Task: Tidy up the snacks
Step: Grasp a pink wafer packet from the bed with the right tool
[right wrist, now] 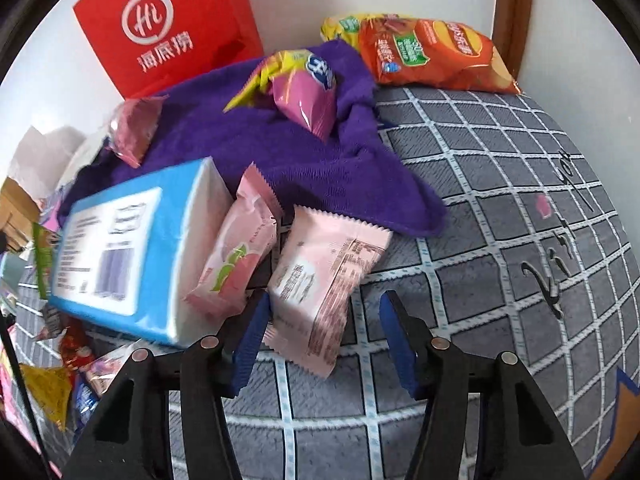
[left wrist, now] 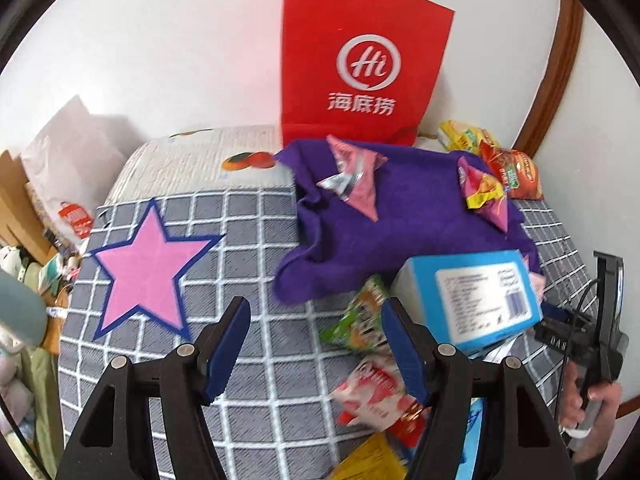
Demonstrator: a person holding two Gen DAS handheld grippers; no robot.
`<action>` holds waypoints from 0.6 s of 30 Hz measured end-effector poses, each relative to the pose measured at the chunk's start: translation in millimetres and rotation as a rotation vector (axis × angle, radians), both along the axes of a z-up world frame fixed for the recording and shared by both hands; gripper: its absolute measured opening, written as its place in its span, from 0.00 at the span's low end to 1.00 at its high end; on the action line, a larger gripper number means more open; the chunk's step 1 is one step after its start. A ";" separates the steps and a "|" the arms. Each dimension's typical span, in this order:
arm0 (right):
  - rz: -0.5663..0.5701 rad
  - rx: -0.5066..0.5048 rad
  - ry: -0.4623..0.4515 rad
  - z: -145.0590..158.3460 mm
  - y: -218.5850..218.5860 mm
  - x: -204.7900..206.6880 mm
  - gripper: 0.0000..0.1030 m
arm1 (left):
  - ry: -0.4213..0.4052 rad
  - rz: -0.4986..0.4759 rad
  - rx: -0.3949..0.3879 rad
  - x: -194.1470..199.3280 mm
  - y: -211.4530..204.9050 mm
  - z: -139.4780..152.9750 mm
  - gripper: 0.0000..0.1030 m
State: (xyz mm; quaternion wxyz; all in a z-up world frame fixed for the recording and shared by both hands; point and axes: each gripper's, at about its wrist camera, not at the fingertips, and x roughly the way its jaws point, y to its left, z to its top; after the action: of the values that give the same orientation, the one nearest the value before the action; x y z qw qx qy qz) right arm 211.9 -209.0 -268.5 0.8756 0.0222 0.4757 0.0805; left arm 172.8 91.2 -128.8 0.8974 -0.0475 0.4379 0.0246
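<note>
Snacks lie scattered over a bed with a grey checked cover [right wrist: 500, 208], most of them around a crumpled purple towel [right wrist: 256, 152] near the wall edge. Counted from the right wrist view: two pale pink wrapped snacks in front, one orange bag of crisps [right wrist: 436, 56] at the far corner with a yellow packet [right wrist: 340, 26] partly hidden behind it, one pink-and-yellow bag [right wrist: 300, 92] on the towel, and one darker pink bag [right wrist: 134, 128] at the towel's left edge. One blue box [right wrist: 132, 248] with a white label lies tilted beside the towel, and one red paper bag [right wrist: 168, 28] stands against the wall. The pink snack [right wrist: 324, 280] showing its printed back lies flat on the cover with crimped ends; the second pink snack [right wrist: 236, 252], printed with a peach, leans against the box. The right gripper [right wrist: 320, 340] stands half open over the first snack, whose lower left corner reaches between the fingers; the left blue pad [right wrist: 250, 344] sits just beside it, and no squeeze shows. The left gripper [left wrist: 316, 356] also stands half open and holds nothing, above bare cover. Beside it lie a green packet [left wrist: 360, 316] and a red-and-white packet [left wrist: 372, 396], both blurred and partly hidden by the finger; more wrappers at the bottom edge are cut off. A pink star [left wrist: 148, 268] is printed on the cover. At the right edge a hand [left wrist: 596, 404] grips the other gripper's handle.
</note>
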 end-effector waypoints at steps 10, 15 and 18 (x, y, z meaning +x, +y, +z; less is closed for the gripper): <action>0.053 0.021 0.012 8.0 -16.6 -34.1 0.35 | -0.003 0.028 -0.038 -15.1 19.7 -7.6 0.64; 0.142 -0.006 0.034 14.3 -24.0 -69.5 0.35 | 0.004 0.017 -0.050 -18.5 19.1 -14.9 0.64; 0.110 -0.080 0.036 15.6 -31.9 -82.1 0.44 | 0.005 0.012 -0.060 -21.0 18.4 -17.6 0.64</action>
State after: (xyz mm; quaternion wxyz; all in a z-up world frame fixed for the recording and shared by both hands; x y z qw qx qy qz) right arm 129.8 -240.9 -252.9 0.8615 -0.0376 0.4945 0.1087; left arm 151.8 109.7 -146.4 0.8944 -0.0768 0.4402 0.0170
